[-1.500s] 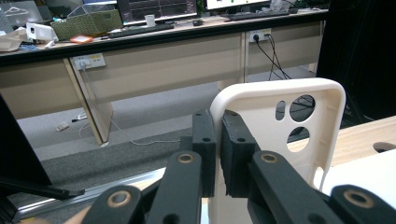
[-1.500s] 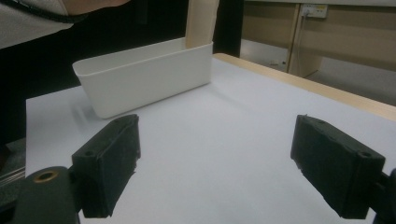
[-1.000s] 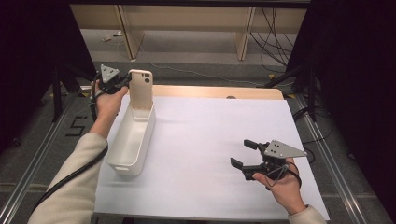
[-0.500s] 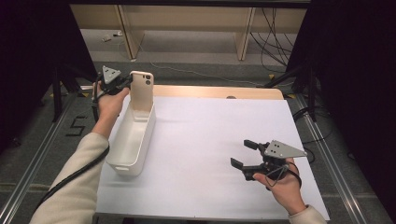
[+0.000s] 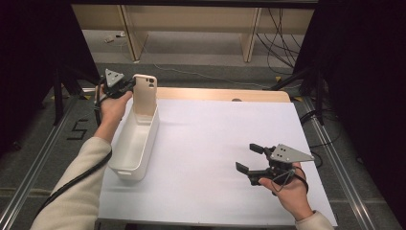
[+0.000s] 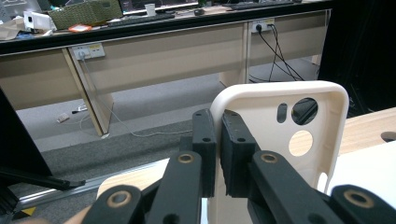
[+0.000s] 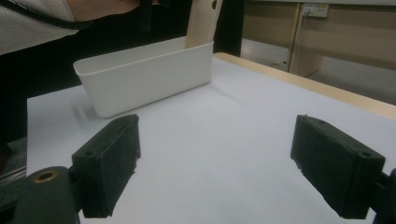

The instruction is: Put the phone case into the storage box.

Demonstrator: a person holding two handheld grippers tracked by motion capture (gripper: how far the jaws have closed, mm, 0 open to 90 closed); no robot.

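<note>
Cream phone case stood upright, clamped by the left gripper over the bin's twelve-o'clock end; the right gripper sat spread, empty, toward four.

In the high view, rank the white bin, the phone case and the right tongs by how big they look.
1. white bin
2. phone case
3. right tongs, though they look close to the case, so that order is unsure.

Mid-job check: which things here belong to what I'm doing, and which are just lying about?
In the job:
- left hand-held gripper, shut on the phone case edge
- phone case, standing upright at the far end of the white bin
- right hand-held gripper, open, over the white mat

Lying about:
- cables on the floor
- desk legs behind
</note>
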